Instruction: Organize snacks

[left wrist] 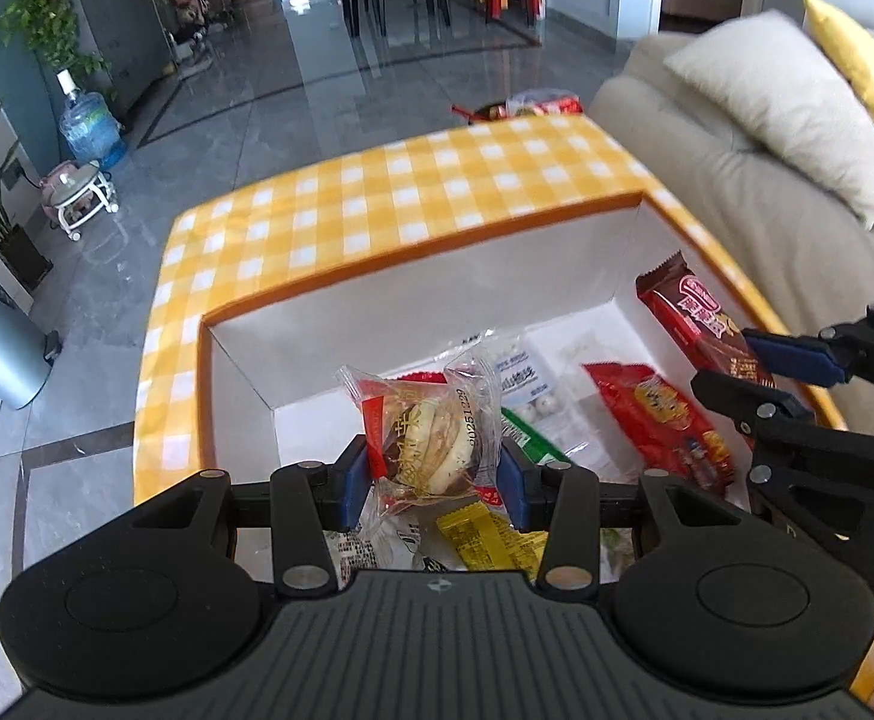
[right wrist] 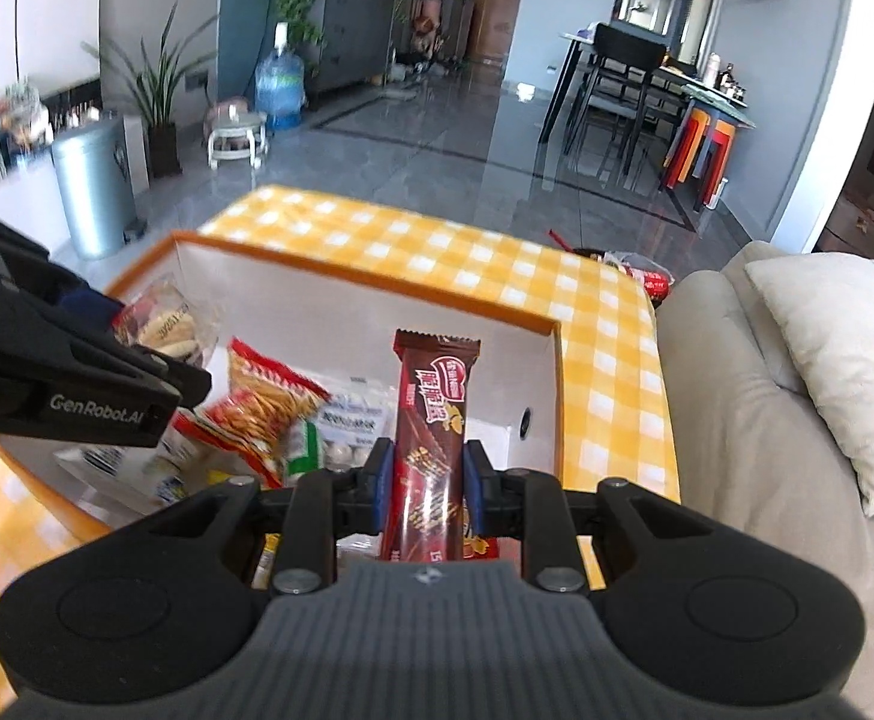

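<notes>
Left gripper (left wrist: 435, 468): closed on round pastry in clear wrapper (left wrist: 431, 441), blue pads pressing both sides, held above the box interior.
Right gripper (right wrist: 425, 474): clamped on brown chocolate wafer bar (right wrist: 431, 426), bar upright between the pads, top end sticking up past the fingertips; also seen from left wrist view at right edge, over the box's right side.
Box (left wrist: 377, 294): white inside, orange rim, open top, sitting on yellow-and-white checked tablecloth (left wrist: 389, 180).
Box contents: red snack pack (left wrist: 658, 420), green-and-white pack (left wrist: 526, 438), clear bag of white round candies (left wrist: 532, 384), yellow packet (left wrist: 490, 540) just under left gripper; all loose on the box floor, overlapping.
Right wrist view extras: orange-red cracker bag (right wrist: 269, 402) near box centre, left of the wafer bar; pastry in left gripper at far left, partly hidden by the gripper body.
Beside table: beige sofa (left wrist: 736, 180) with cream cushion (left wrist: 784, 102), touching or just beside the table's right edge, cannot tell which.
Far table edge: red-wrapped items (left wrist: 532, 105), blurred.
</notes>
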### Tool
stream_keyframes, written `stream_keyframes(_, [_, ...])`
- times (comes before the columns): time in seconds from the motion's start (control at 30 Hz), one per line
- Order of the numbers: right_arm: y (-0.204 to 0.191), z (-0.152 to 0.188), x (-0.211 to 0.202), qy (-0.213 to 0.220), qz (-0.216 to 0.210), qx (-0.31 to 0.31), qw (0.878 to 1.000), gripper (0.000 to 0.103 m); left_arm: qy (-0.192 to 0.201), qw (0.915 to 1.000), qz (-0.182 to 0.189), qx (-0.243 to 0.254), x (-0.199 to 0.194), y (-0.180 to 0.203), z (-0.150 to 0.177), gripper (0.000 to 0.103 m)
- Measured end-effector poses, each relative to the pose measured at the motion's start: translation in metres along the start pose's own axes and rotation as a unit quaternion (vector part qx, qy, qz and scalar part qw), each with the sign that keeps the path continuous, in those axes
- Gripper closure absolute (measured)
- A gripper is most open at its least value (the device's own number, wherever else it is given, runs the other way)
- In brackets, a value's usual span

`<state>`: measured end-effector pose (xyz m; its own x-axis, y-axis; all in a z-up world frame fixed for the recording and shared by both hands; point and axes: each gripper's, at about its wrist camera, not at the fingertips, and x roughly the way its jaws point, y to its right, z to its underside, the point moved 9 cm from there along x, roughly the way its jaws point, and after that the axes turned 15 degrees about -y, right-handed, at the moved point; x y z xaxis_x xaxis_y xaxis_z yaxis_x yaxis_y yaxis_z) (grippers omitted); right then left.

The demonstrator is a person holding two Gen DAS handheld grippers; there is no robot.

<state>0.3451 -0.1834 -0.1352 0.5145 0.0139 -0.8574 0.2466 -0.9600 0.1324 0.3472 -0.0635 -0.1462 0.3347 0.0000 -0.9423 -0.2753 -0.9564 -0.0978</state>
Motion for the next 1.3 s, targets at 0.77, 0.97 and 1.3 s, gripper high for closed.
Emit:
stream_keyframes(0.77, [-0.006,-0.006,0.087,-0.100,0.076,-0.091,0.988,0.082,-0.067,0.9967,-0.043,0.012,0.061,-0.008,-0.014,0.048])
stream_keyframes(0.97, [-0.002,-0.006,0.086,-0.105,0.079,-0.091,0.987,0.081,-0.056,0.9965,-0.056,0.027,0.056,-0.007,-0.015,0.040])
stream_keyframes(1.3, [0.001,-0.014,0.065,-0.092,0.042,-0.054,0.993,0.051,-0.010,0.9966,-0.075,0.033,0.023,-0.013,-0.021,0.019])
